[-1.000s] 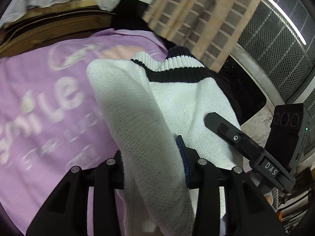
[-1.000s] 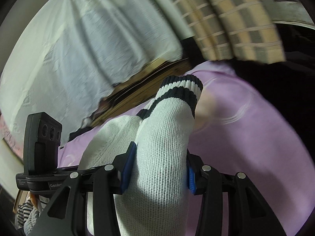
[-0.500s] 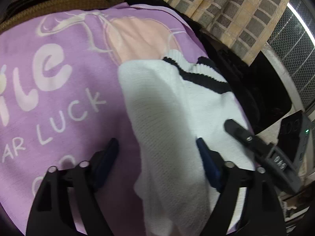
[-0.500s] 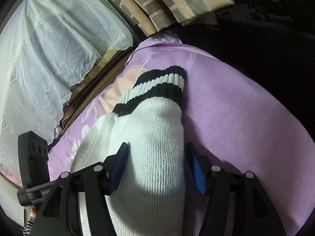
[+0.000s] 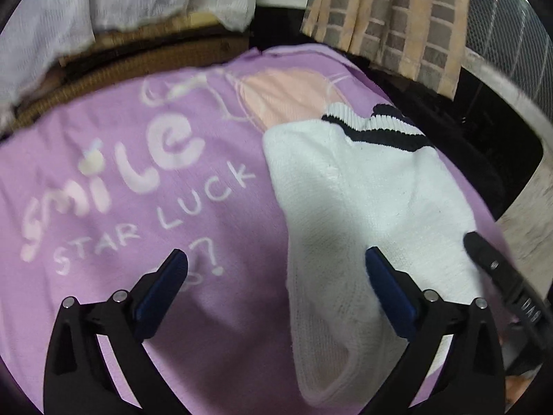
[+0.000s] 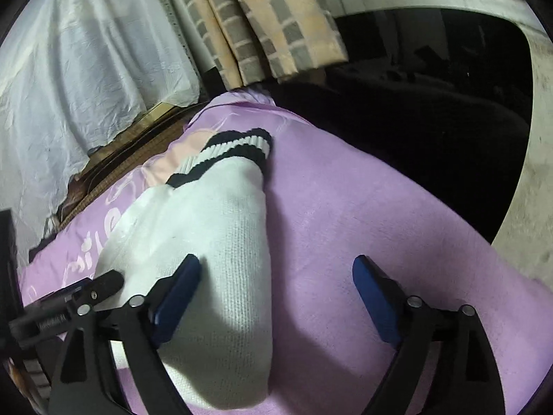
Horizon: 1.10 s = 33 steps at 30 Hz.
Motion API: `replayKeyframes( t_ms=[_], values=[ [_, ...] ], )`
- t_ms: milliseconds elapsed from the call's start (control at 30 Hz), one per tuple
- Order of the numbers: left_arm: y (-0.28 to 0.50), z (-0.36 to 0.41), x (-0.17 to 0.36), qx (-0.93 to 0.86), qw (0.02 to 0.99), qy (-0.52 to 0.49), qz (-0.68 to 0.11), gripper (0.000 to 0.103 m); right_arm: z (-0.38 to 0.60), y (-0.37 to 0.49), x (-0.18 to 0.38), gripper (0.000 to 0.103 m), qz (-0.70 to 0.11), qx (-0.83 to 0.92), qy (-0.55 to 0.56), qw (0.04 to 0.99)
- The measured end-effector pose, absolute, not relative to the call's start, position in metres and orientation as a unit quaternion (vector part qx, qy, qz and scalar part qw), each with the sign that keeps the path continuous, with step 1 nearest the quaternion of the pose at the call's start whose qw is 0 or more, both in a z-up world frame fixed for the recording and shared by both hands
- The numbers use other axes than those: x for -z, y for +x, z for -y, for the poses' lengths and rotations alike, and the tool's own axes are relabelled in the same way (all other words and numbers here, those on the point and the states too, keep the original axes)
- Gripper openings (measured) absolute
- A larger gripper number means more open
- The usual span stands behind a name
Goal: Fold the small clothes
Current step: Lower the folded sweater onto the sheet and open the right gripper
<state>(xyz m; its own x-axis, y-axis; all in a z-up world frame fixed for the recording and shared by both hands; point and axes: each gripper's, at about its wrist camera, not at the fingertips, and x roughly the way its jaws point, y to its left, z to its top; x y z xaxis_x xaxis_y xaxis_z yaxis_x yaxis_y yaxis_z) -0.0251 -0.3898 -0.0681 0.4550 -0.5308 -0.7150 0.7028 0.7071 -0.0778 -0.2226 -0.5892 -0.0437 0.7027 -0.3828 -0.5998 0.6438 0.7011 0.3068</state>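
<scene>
A white knit sock with black-striped cuffs lies folded on a purple cloth printed with "smile STAR LUCK". My left gripper is open and empty, hovering over the cloth with the sock under its right finger. In the right wrist view the same sock lies on the purple cloth, cuffs pointing away. My right gripper is open and empty, its left finger over the sock's edge. Each view shows the tip of the other gripper beside the sock.
A white plastic sheet and a brown woven edge lie behind the cloth. A checked beige curtain hangs at the back. Dark space and a pale ledge lie to the right.
Both grippers have let go of the sock and opened wide. The sock has gone from held up to lying flat on the purple cloth, and both grippers have pulled back a little.
</scene>
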Motion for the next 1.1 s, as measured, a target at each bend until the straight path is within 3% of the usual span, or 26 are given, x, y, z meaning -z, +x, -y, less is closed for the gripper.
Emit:
replayKeyframes(
  t_ms=[233,667,1100],
  values=[
    [-0.069,0.364,0.049,0.342,0.883,0.151,-0.284,0.098,0.564,-0.241,0.034,0.091,-0.235,0.328,0.219,0.888],
    [-0.099,0.31,0.03,0.342,0.89,0.113,-0.28,0.098,0.525,-0.291,0.028,0.095,-0.216,0.37,0.243,0.87],
    [-0.132,0.272,-0.003,0.361,0.894,0.102,-0.246,0.098,0.459,-0.291,-0.002,0.099,-0.225,0.353,0.175,0.891]
  ],
)
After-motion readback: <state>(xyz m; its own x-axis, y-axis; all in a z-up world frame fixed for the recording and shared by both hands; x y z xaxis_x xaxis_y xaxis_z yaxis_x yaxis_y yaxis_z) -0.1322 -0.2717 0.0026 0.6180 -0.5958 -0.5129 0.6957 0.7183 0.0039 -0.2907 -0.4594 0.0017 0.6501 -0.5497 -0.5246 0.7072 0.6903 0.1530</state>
